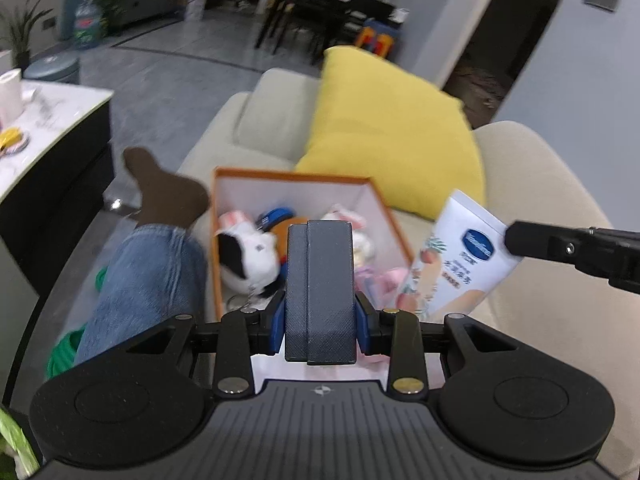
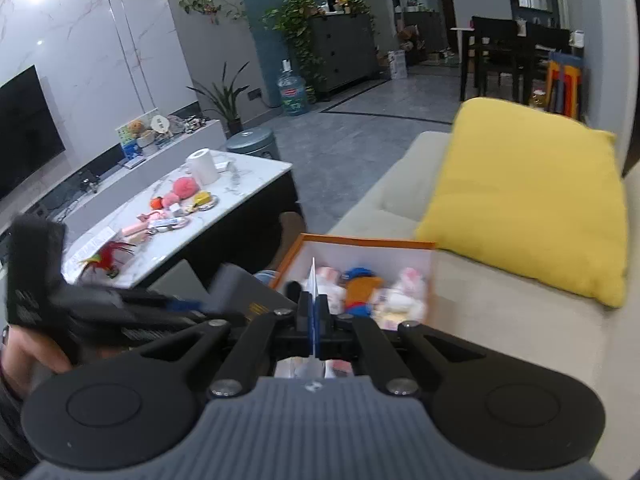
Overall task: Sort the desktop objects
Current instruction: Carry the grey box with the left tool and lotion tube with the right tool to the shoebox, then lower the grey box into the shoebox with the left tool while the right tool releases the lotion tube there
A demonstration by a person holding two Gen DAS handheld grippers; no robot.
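An orange-rimmed white box (image 1: 296, 179) sits on the beige sofa and holds several plush toys (image 1: 248, 252). It also shows in the right wrist view (image 2: 360, 243). My left gripper (image 1: 319, 224) is shut and empty, its fingers over the box. My right gripper (image 2: 316, 300) is shut on a thin white snack packet (image 2: 315, 280), seen edge-on above the box. In the left wrist view the packet (image 1: 460, 256) hangs from the right gripper's fingers (image 1: 528, 240) just right of the box.
A yellow cushion (image 1: 392, 128) leans on the sofa behind the box. A marble coffee table (image 2: 248, 184) to the left carries a paper roll (image 2: 204, 166), small toys and keychains. A person's jeans leg (image 1: 148, 280) lies left of the box.
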